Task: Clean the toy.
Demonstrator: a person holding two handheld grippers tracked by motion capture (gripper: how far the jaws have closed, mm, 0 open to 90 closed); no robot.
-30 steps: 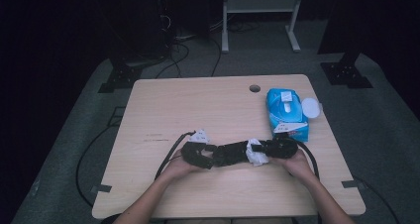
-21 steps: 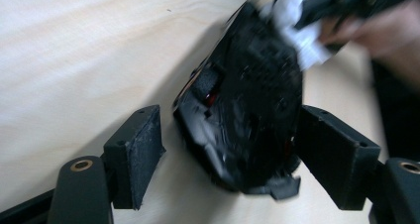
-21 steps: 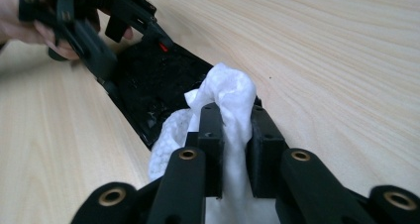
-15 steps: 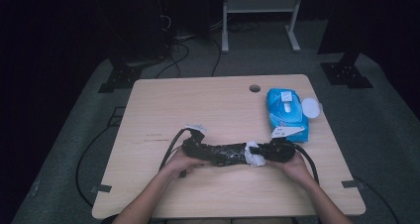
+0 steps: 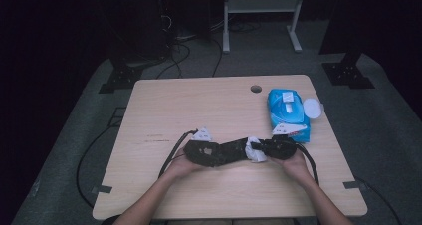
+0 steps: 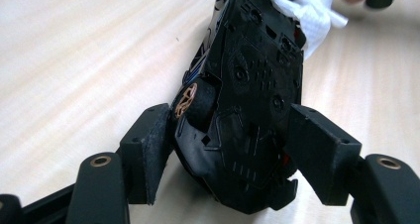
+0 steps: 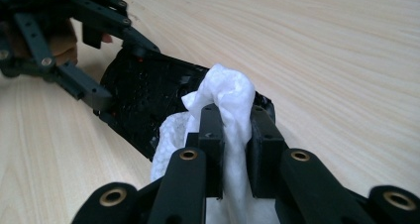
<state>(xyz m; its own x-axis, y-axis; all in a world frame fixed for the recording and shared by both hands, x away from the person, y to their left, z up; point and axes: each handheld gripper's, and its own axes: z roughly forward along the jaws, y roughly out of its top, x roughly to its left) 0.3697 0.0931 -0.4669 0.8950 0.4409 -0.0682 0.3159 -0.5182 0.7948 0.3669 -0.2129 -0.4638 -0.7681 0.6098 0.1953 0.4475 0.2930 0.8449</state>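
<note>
Between the left gripper's (image 6: 228, 154) 2 jaws: 1 black toy car (image 6: 247, 115), underside toward the camera, gripped across its body, pads pressing both flanks. 1 wheel (image 6: 195, 102) with a bronze hub sits just beside the left pad.

Change, left gripper: jaws have just opened a little and then closed back, the car between them throughout. The high view a second ago had the car lying slightly lower toward the person; it now spans level between the 2 hands. Judged: a re-seating of the hold, not a release.

Right gripper (image 7: 233, 130): jaws pressed nearly together, pinching 1 white wipe (image 7: 225, 92). They have just closed further on it, the wipe bunched above and below the pads.

Meaning for the work: the wipe looks firmly held and lies against the car's far end, so wiping the chassis appears under way, with most of the underside likely yet to be covered.

Position of car relative to grippers: rear portion inside the left gripper, front end touching the wipe at the right gripper's tips; in the high view the car (image 5: 226, 151) bridges the gap between left gripper (image 5: 199, 150) and right gripper (image 5: 271, 148), just above the table (image 5: 199, 105).

Outward: 1 blue wipe pack (image 5: 287, 113), lid open, near the right hand, at the table's right edge; 1 cable hole (image 5: 256, 88) beyond it.
</note>
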